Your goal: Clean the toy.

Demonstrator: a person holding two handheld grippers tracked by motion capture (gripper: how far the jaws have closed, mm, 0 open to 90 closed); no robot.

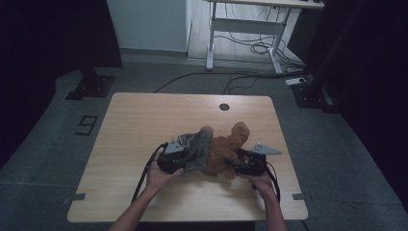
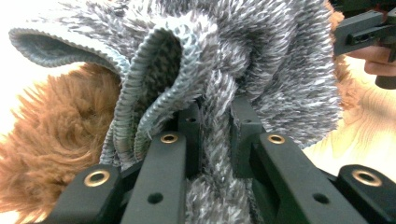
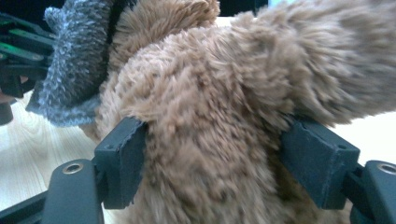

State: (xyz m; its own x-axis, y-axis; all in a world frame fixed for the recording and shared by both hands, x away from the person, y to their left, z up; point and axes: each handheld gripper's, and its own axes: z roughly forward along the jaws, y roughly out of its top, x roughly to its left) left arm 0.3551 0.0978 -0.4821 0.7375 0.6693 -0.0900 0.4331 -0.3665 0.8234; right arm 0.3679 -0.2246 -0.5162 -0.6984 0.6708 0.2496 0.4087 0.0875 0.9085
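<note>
On the wooden table (image 1: 134, 125), toward its near edge, the left gripper (image 1: 179, 155) has its jaws pinched tight on a fold of grey fuzzy sock (image 2: 261, 60), whose ribbed cuff (image 2: 154, 79) curls open just above the black pads. That grey sock lies against a brown fuzzy sock (image 1: 226, 147), which sprawls in the middle between the two hands, one end reaching away toward the table's far side. Farther right, the right gripper (image 1: 242, 162) straddles a thick bunch of the brown sock (image 3: 210, 116); its jaws stand fairly wide, with the pile between them, and whether the pads really press it is hard to say.
</note>
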